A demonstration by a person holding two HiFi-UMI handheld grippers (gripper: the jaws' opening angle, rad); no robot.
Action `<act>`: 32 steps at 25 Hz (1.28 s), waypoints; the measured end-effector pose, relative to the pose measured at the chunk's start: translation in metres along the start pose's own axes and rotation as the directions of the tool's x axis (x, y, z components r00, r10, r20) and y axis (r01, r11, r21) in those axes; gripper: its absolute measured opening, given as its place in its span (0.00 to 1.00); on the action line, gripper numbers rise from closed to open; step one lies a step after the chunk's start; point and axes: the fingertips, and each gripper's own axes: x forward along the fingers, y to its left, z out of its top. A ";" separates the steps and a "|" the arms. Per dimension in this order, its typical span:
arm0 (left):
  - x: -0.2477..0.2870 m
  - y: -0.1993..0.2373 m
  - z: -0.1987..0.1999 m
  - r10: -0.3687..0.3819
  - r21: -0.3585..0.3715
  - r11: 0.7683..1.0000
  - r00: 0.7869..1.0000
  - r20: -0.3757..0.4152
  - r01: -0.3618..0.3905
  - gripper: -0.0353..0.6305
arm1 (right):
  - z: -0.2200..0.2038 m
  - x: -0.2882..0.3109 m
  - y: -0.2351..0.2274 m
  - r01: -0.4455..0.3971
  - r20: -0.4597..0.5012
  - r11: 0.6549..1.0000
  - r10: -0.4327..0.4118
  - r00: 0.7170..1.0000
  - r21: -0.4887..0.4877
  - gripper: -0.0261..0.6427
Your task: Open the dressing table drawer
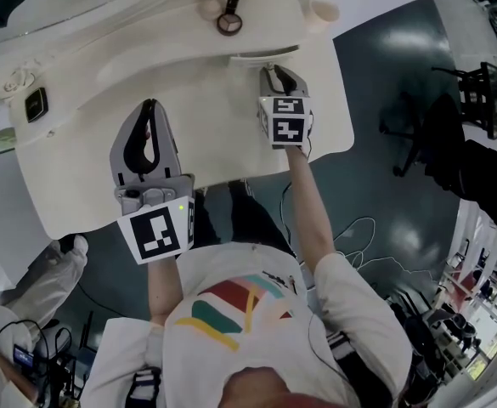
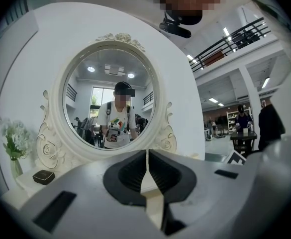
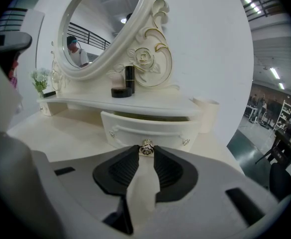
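The white dressing table (image 1: 189,92) has a small curved drawer (image 3: 150,128) under its shelf, and the drawer stands pulled out a little, with a dark gap above its front. The drawer (image 1: 265,55) shows in the head view just ahead of my right gripper (image 1: 275,70). A small metal knob (image 3: 145,148) sits between the tips of my right gripper (image 3: 145,151), which is shut on it. My left gripper (image 1: 149,110) hovers level over the tabletop to the left. In its own view the left gripper (image 2: 147,154) is shut on nothing and faces the oval mirror (image 2: 113,96).
A dark bottle and round compact (image 3: 123,86) stand on the shelf above the drawer. A small black box (image 2: 44,177) and a vase of flowers (image 2: 15,143) sit at the table's left. A white cup (image 3: 207,114) stands right of the drawer. The table's front edge (image 1: 256,172) is near my body.
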 end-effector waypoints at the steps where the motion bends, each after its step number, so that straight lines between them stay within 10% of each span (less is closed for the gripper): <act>1: -0.001 0.000 0.001 -0.002 -0.001 1.000 1.000 0.001 0.002 0.07 | -0.001 -0.002 0.000 0.001 -0.001 1.000 -0.001 1.000 0.001 0.16; 32: -0.017 -0.009 0.012 -0.041 0.013 0.999 0.999 0.033 0.041 0.07 | -0.028 -0.028 0.004 0.017 -0.021 1.000 -0.017 1.000 0.006 0.16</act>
